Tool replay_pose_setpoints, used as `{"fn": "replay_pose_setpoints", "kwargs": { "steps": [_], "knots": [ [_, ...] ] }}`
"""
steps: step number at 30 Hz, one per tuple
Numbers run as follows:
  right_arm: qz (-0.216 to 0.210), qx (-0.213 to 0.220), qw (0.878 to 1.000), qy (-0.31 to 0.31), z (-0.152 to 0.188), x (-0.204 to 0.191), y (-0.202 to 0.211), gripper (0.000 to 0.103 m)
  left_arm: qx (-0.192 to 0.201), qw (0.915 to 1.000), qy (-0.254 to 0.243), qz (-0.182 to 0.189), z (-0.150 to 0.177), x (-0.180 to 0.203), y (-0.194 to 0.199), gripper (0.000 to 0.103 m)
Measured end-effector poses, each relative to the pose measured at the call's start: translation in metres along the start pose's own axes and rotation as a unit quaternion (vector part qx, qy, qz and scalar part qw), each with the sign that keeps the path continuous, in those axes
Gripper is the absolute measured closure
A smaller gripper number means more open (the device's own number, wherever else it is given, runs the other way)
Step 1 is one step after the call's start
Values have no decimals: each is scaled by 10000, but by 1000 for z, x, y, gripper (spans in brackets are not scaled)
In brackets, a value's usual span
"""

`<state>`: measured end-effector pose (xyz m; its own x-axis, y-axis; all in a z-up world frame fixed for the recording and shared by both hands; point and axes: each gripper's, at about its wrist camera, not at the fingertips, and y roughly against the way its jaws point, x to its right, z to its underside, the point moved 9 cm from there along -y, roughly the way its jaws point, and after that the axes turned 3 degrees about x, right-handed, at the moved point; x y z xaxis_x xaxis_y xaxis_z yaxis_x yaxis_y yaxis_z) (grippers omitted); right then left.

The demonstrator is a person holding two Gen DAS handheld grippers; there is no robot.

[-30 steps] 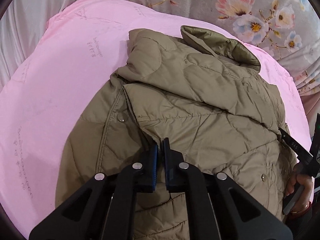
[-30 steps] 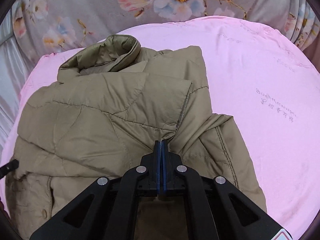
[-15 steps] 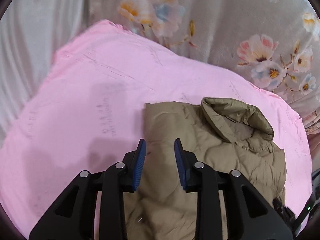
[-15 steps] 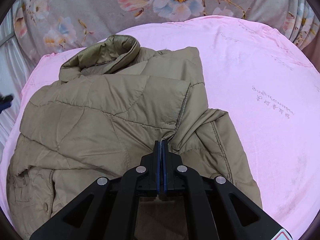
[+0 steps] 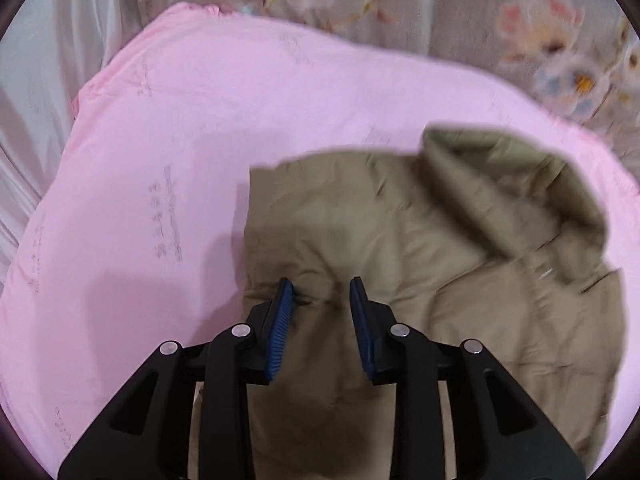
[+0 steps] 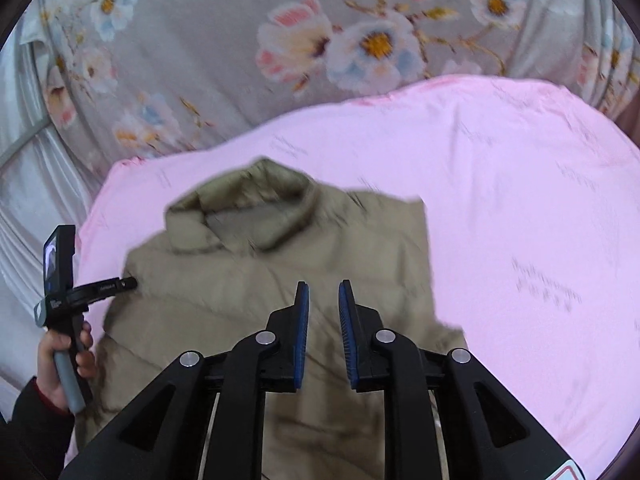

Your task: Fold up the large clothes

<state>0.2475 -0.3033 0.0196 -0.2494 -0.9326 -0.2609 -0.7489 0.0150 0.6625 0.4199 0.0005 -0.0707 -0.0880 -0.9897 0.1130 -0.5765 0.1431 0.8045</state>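
Sides folded in, lengthwise folds still to do.

Your quilted olive jacket (image 6: 288, 280) lies collar-up on the pink sheet (image 6: 520, 184), both sides apparently already turned in over the body to make a narrow panel; judging by its length, you still have to bring the hem up toward the collar (image 6: 256, 200). Your left gripper (image 5: 320, 294) hovers with its jaws apart over the jacket's left edge, nothing between them; your right gripper (image 6: 323, 300) is opening above the middle, also empty. Behind the sheet hangs a grey floral curtain (image 6: 280, 40), with pale white drapery (image 6: 32, 216) at the left.
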Motion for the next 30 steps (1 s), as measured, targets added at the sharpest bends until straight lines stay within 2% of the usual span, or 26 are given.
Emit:
{"fn": "replay_pose_setpoints", "kwargs": {
  "steps": [4,7,9,12,13,15,30],
  "knots": [
    [-21,311,9988,367,-27,-37,-11,69,539,9971,185,496,-31,24,48,74],
    [84,161,9981,583,-15,-44,-36,68,472,9968,1,649,-26,49,43,74],
    [229,-36,9974,675,1,-39,-54,68,296,9980,-212,508,-7,55,20,73],
    [508,-504,9943,793,44,-16,-89,68,-35,9993,-320,215,43,45,-32,73],
    [349,-523,9954,723,59,-11,-99,68,209,9988,-372,224,49,42,-36,73],
    [199,-474,9973,530,65,-6,-99,68,456,9978,-464,136,53,45,-31,73],
    [198,-546,9970,506,70,-5,-104,67,552,9973,-488,-37,54,43,-32,73]
  ]
}}
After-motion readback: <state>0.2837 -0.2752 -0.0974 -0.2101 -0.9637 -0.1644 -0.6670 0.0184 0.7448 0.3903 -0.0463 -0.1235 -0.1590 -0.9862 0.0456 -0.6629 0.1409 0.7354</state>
